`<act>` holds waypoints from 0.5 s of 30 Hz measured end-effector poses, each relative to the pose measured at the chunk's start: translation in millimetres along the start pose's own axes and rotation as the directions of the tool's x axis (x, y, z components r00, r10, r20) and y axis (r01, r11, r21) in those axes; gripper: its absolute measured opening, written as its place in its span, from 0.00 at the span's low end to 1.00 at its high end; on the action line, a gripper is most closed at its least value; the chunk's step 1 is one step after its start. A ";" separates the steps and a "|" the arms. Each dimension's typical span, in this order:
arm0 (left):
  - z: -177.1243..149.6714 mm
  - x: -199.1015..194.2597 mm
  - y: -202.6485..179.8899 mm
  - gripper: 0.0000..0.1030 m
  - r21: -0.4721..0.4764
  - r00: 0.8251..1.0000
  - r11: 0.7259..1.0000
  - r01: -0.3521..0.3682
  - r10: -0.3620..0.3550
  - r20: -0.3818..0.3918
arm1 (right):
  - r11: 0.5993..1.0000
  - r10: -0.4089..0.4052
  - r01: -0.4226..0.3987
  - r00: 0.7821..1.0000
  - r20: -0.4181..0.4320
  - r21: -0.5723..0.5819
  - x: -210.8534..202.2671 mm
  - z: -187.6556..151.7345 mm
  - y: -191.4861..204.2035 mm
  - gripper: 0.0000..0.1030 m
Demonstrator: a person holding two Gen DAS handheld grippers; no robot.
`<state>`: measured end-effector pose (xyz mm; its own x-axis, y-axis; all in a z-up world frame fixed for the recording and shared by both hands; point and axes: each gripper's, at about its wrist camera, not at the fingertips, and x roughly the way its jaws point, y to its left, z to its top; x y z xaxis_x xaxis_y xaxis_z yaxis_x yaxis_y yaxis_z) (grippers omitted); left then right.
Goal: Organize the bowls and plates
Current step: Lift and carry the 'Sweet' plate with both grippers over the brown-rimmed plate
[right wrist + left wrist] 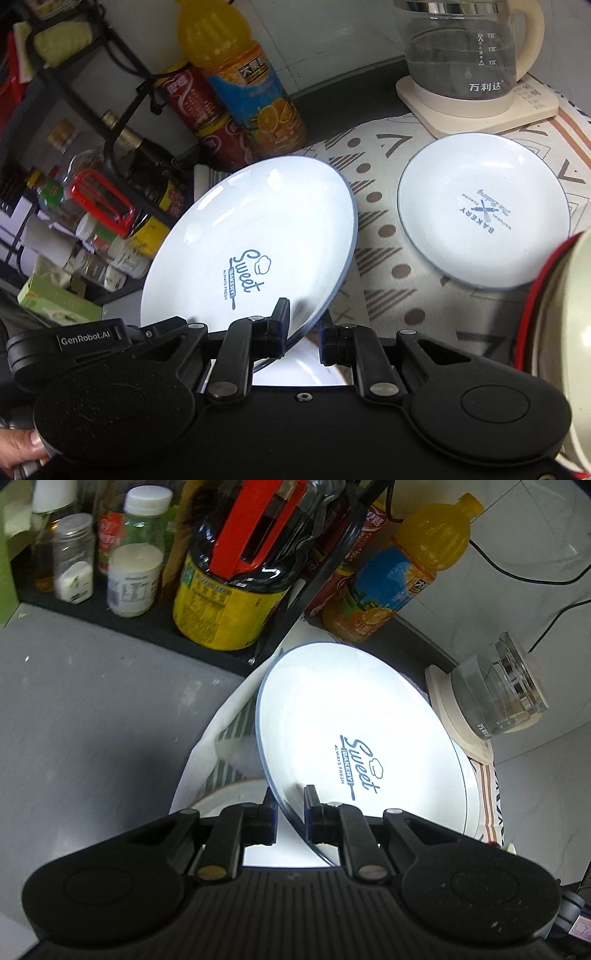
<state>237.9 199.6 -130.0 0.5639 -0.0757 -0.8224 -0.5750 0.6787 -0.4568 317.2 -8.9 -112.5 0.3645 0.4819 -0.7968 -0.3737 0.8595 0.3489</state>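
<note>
plates and bowls sit around a patterned cloth (384, 236) on a grey counter (92, 709). the large white plate (351, 731) printed "sweet bakery" fills the centre of the left wrist view, tilted up on edge, its near rim pinched between the closed fingers of the left gripper (290, 805) at the lower middle of the frame. in the right wrist view the same plate (255, 240) leans at centre left, and the right gripper (304, 325) at the lower middle is clamped on its lower rim, one finger in front of the plate and one behind. a smaller white plate (484, 210) marked "bakery" lies flat on the cloth at the right of that view, apart from the big one. part of a red-rimmed bowl (554, 332) shows at the far right edge. a glass kettle (461, 51) stands on its cream base at the upper right, and an orange juice bottle (243, 77) stands at the upper middle beside a black rack (229, 653) of jars and bottles.
</note>
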 end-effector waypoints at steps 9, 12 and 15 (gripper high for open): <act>-33.3 -21.4 8.5 0.11 -0.014 1.000 1.000 -0.015 0.015 0.004 | 0.999 0.004 -0.004 1.000 -0.014 -0.034 -18.3 -26.4 1.6 0.14; -44.0 -28.8 11.1 0.11 -0.015 1.000 1.000 -0.019 0.020 0.013 | 0.998 -0.006 0.005 1.000 -0.011 -0.055 -24.7 -35.5 4.9 0.14; -55.6 -32.5 14.8 0.11 -0.027 1.000 0.999 -0.025 0.025 0.009 | 0.997 -0.011 0.011 1.000 -0.011 -0.074 -30.7 -45.4 6.7 0.14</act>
<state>178.1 171.4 -128.9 0.5546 -0.0524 -0.8305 -0.6046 0.6604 -0.4454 264.8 -25.7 -108.1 0.3590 0.4701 -0.8063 -0.4323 0.8494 0.3027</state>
